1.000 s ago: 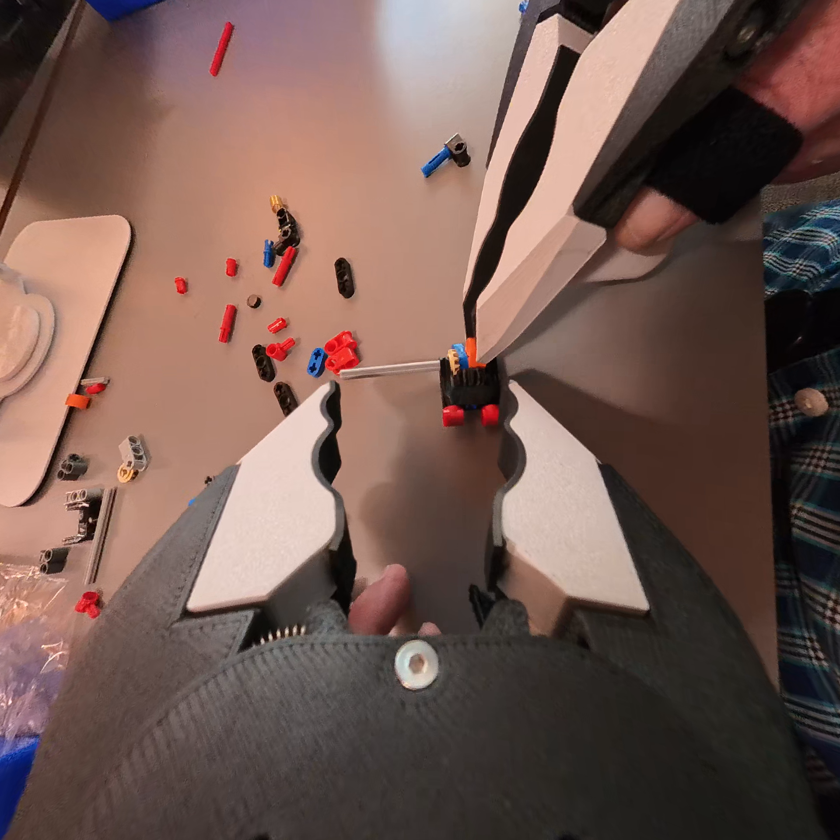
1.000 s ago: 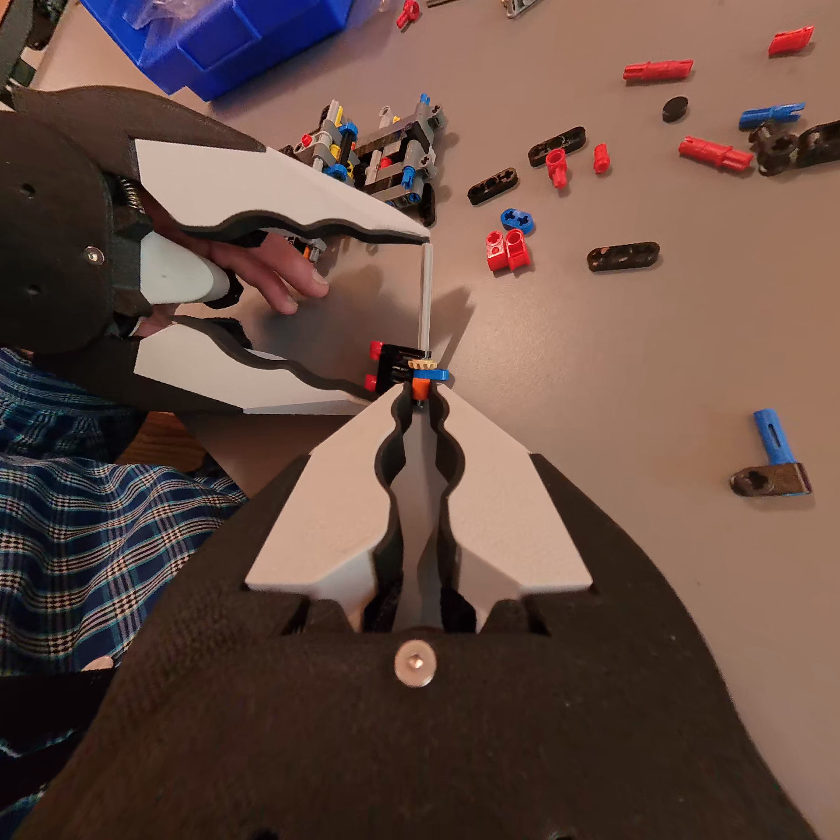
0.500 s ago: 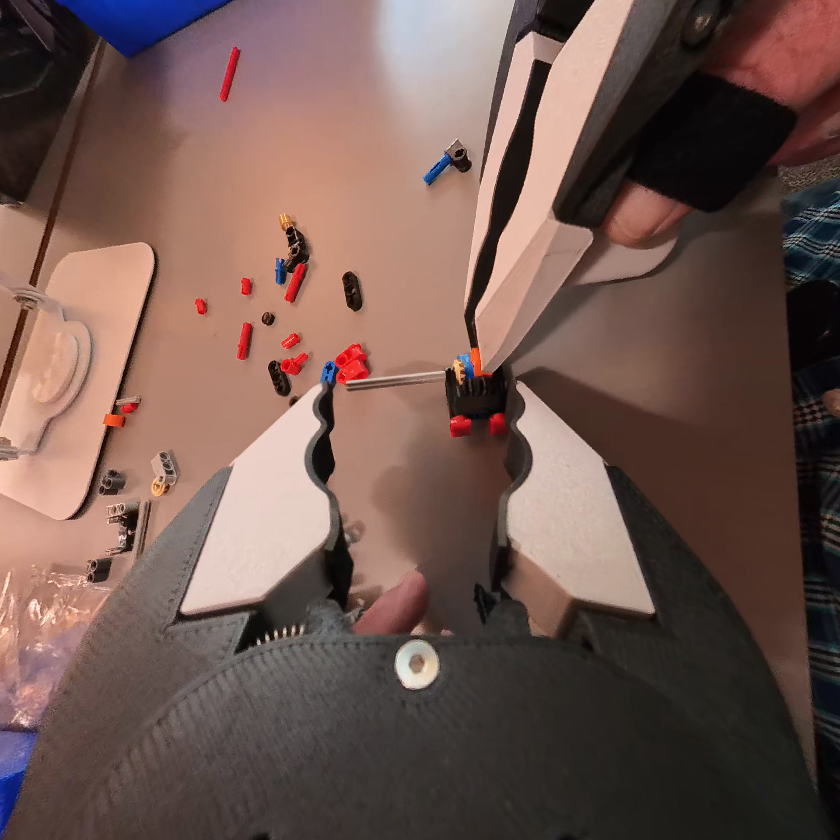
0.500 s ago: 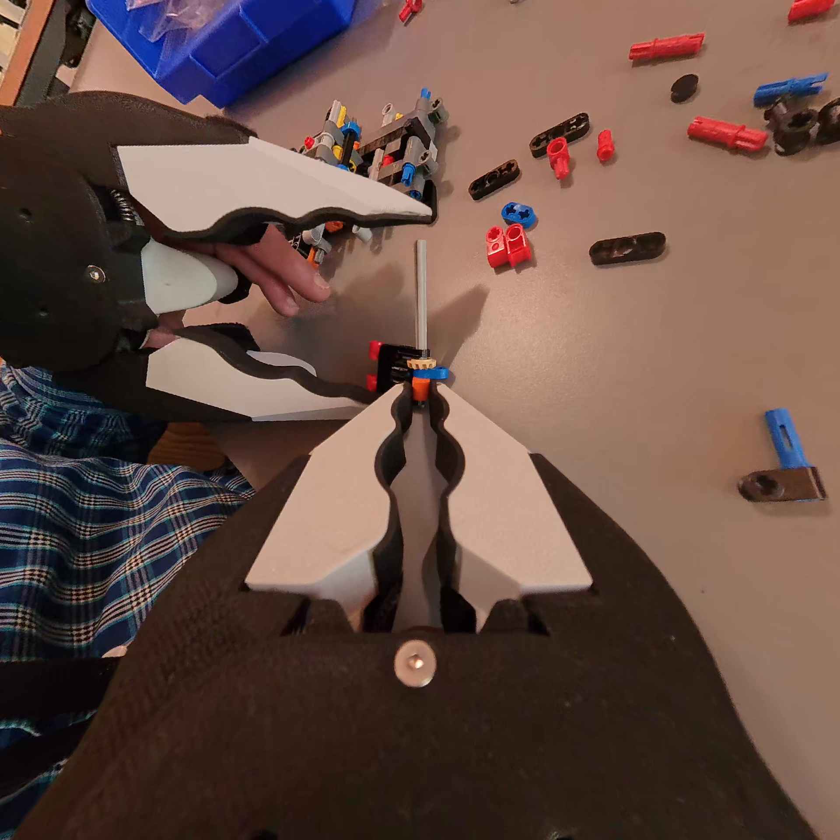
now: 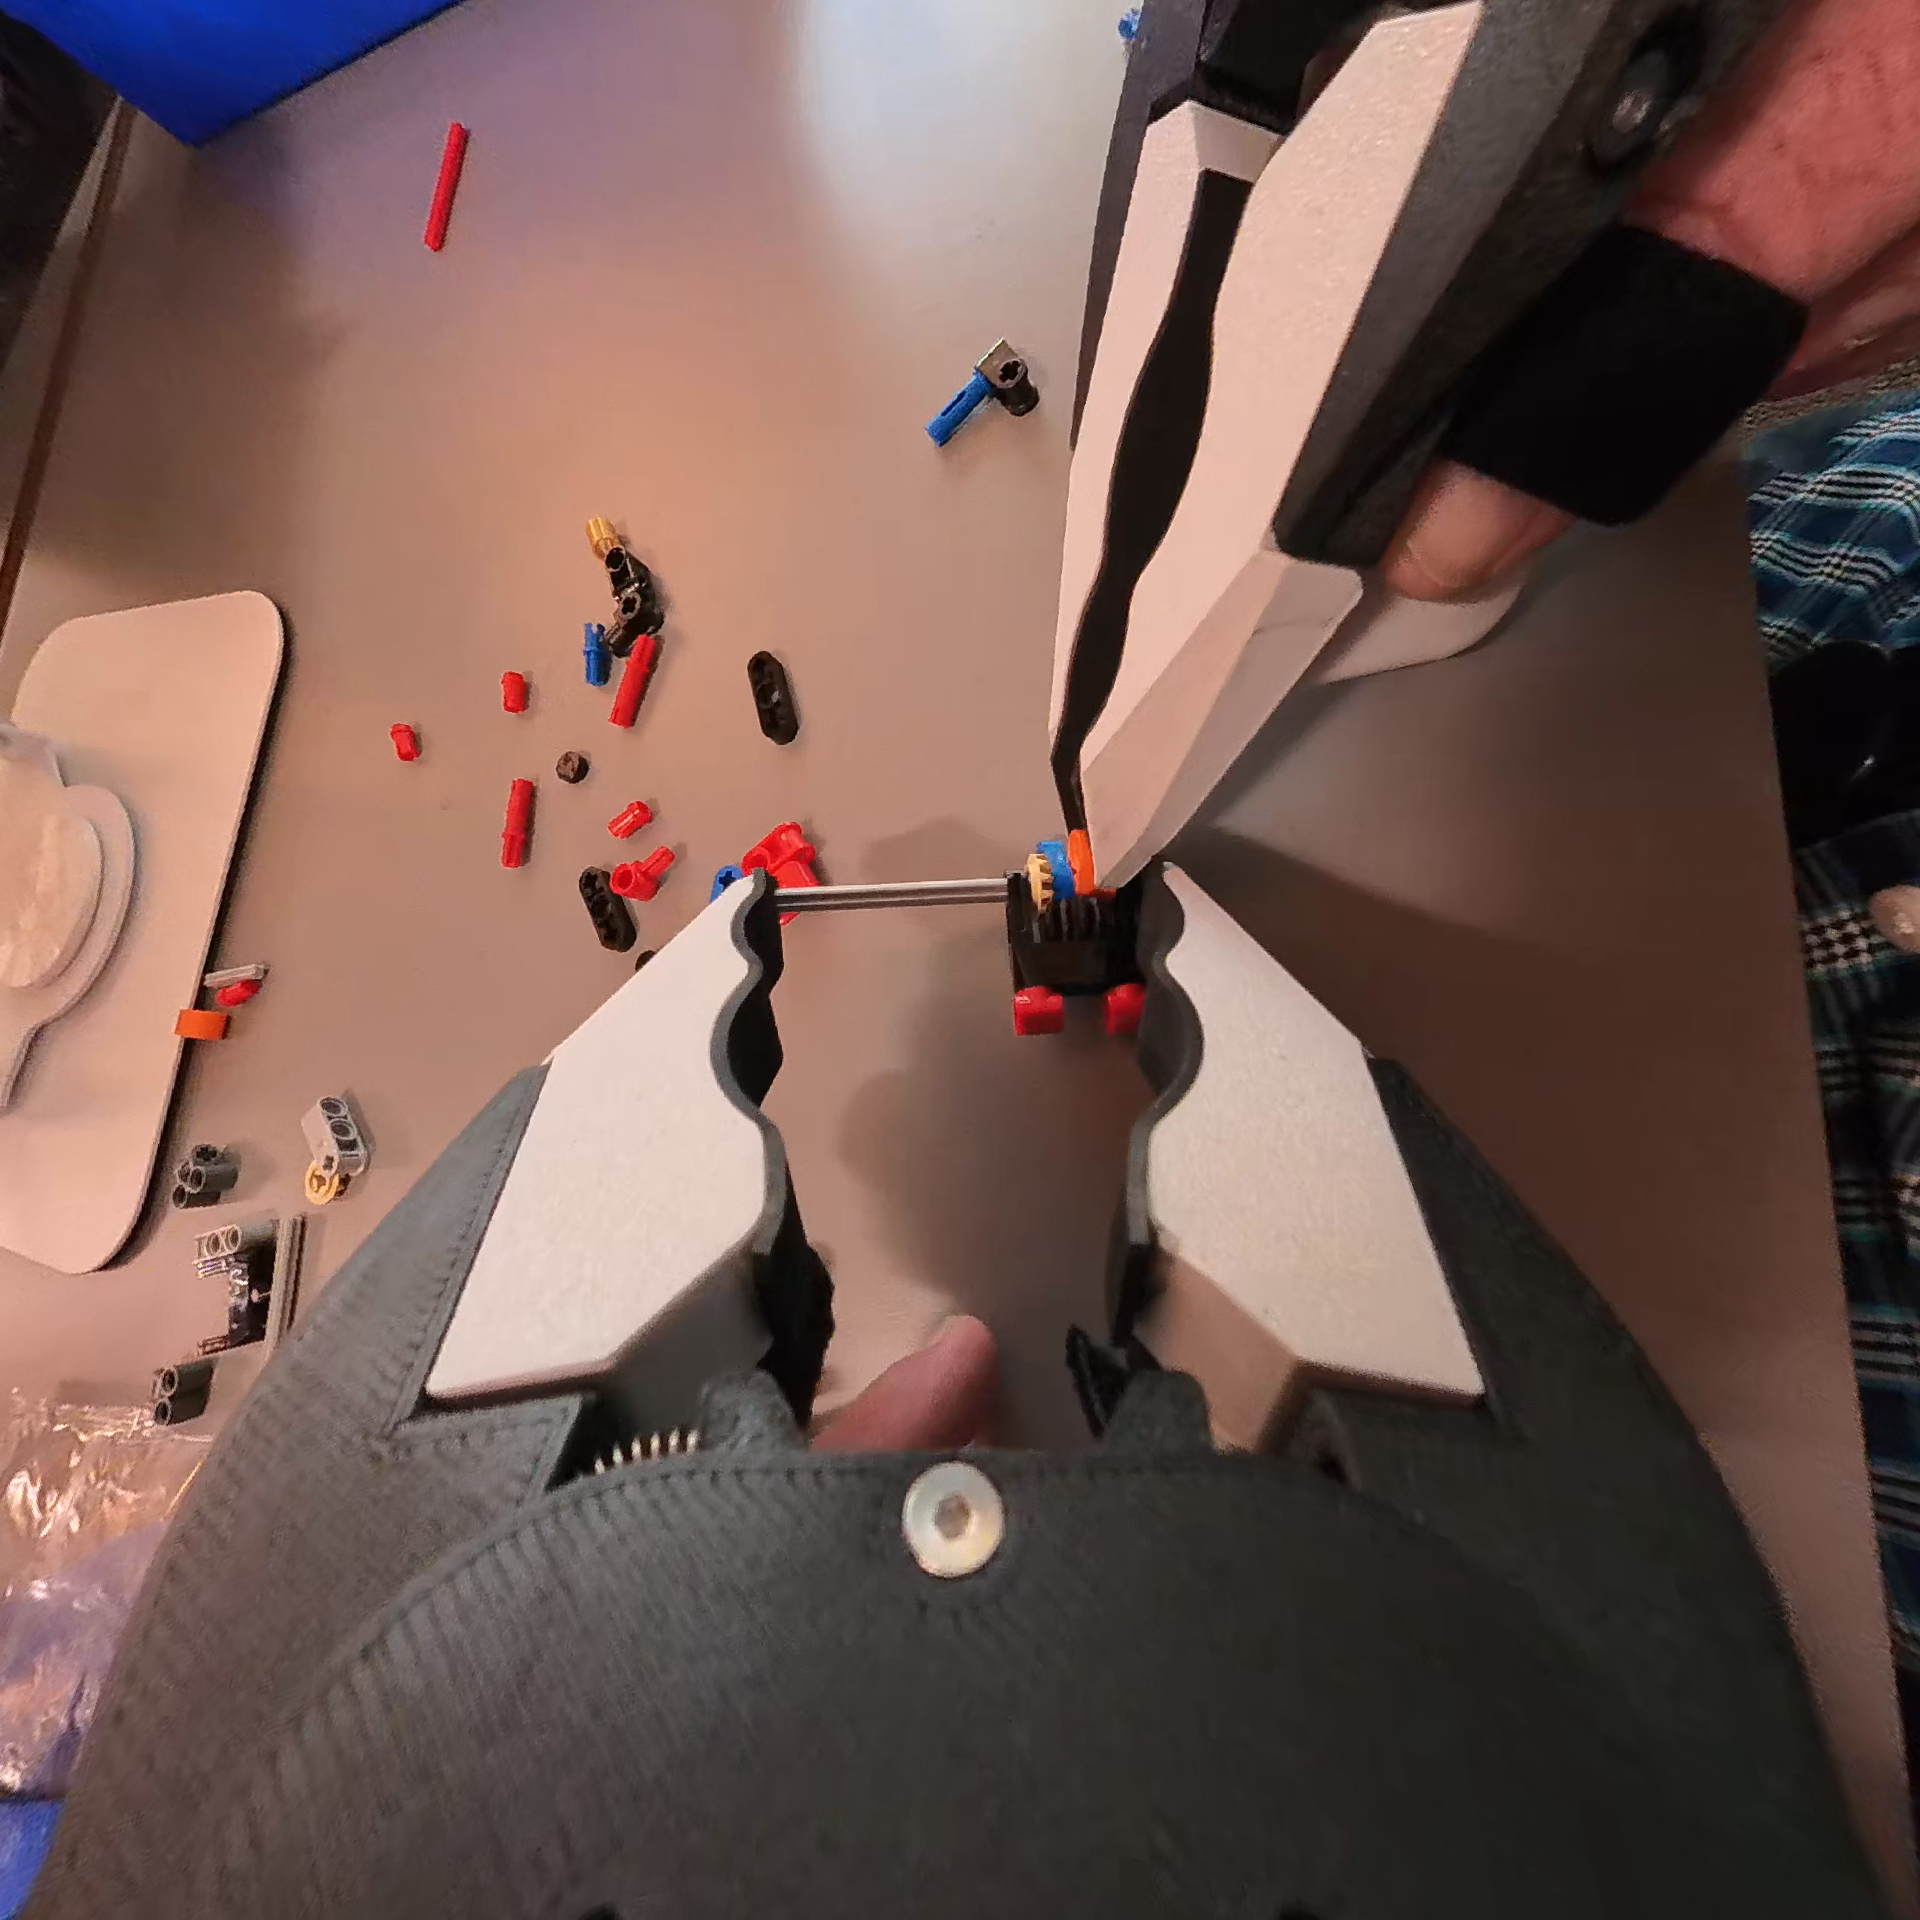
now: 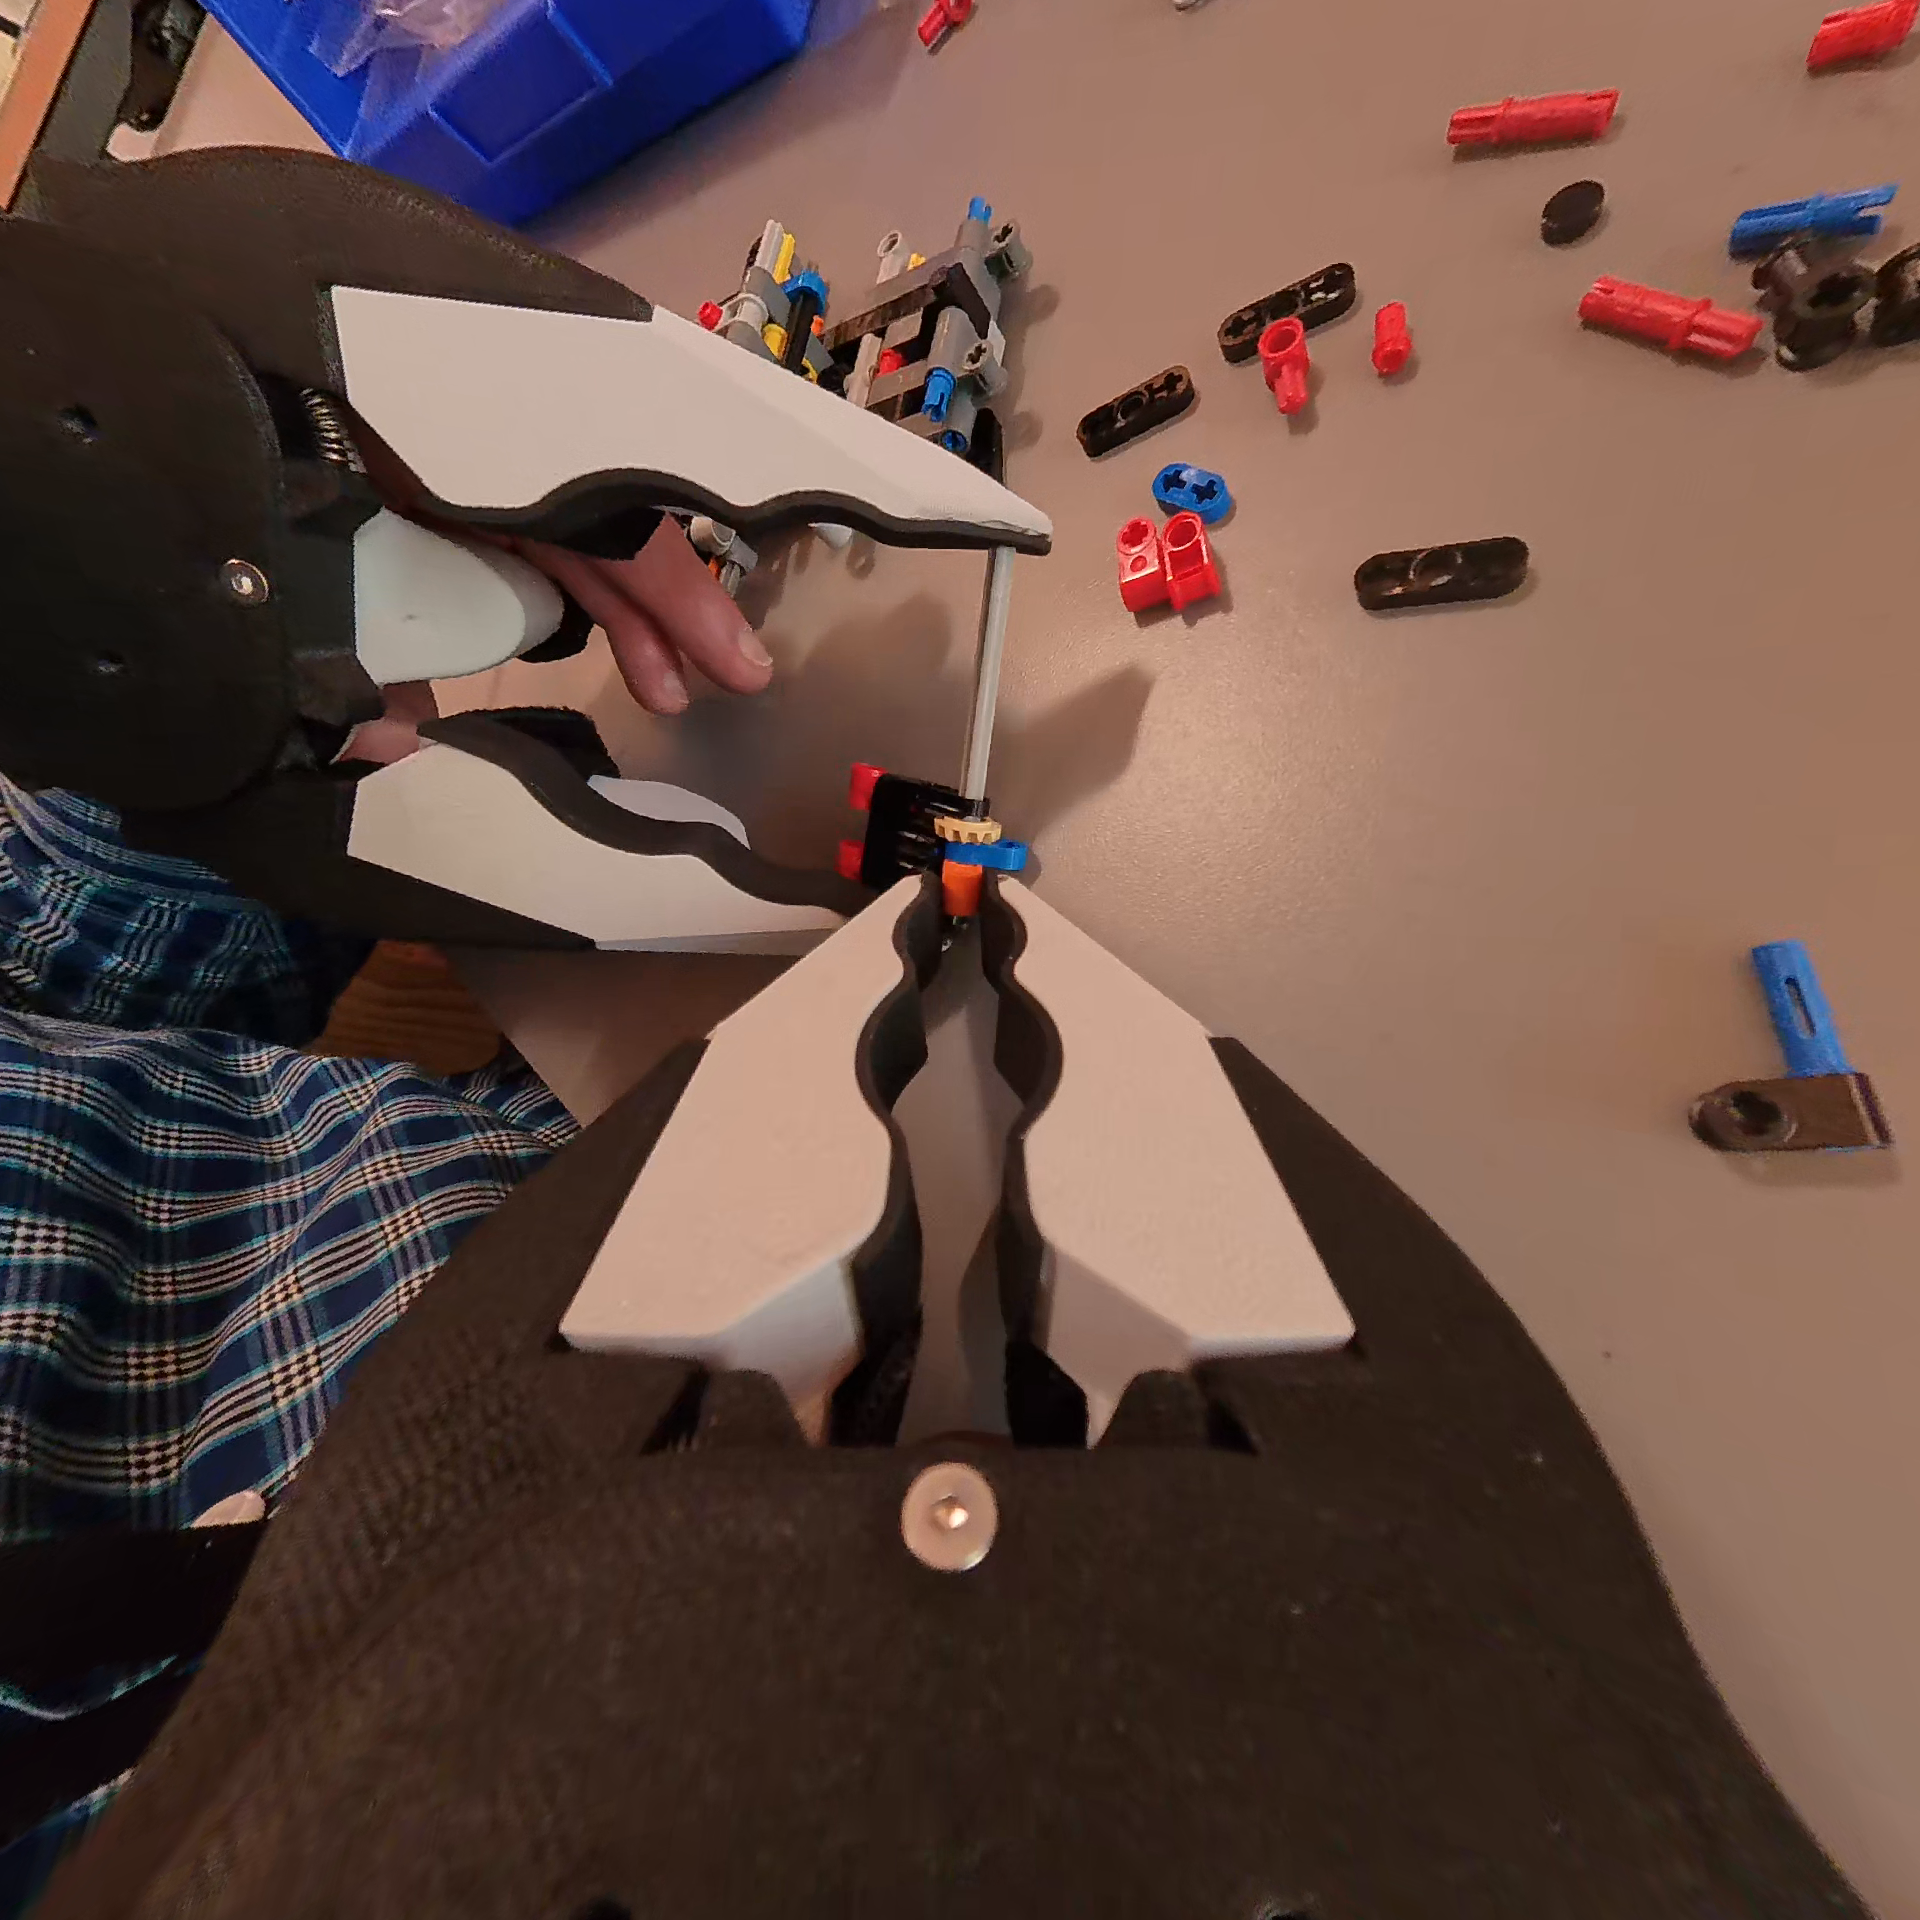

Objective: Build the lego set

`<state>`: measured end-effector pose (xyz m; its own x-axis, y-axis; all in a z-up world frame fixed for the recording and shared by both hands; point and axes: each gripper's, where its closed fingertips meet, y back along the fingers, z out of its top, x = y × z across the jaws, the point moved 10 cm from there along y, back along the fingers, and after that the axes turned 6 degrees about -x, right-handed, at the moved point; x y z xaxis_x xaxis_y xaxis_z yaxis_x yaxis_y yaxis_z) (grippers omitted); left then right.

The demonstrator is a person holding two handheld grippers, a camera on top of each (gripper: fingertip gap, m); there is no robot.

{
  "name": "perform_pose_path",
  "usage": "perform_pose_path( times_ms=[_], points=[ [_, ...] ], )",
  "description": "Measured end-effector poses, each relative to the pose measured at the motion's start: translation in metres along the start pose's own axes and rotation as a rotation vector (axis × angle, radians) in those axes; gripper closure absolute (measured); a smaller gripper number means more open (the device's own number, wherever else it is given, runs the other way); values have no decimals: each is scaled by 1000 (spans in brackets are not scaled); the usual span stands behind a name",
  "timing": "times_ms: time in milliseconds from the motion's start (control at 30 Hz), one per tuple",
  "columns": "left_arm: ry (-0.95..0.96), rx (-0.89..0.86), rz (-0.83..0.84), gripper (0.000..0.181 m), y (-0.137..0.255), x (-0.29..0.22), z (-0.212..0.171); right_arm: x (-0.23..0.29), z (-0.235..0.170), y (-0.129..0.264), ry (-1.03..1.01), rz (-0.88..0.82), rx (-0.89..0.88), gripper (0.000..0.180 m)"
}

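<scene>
Now the right gripper (image 6: 961, 899) is pinched on the orange pin (image 6: 960, 889) of a small assembly (image 5: 1075, 925) on the table (image 5: 727, 364). Spread wide, the left gripper (image 5: 961, 899) straddles the assembly, one fingertip (image 5: 750, 896) touching its grey axle (image 5: 894, 890), the other beside its black block.

Two black oval links (image 6: 1135, 409) at one o'clock, a third (image 6: 1440, 571) alongside; one blue bin (image 6: 540, 83) at eleven.
</scene>
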<state>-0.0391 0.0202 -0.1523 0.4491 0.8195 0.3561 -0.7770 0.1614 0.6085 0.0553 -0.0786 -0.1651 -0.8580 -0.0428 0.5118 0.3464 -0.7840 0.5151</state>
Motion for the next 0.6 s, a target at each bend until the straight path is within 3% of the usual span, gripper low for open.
perform_pose_path(
  times_ms=[600],
  points=[
    [-27, -7, -1, 114, 0, 0, -2, 2, -1, 0, 22, -16, -7, 176]
  ],
)
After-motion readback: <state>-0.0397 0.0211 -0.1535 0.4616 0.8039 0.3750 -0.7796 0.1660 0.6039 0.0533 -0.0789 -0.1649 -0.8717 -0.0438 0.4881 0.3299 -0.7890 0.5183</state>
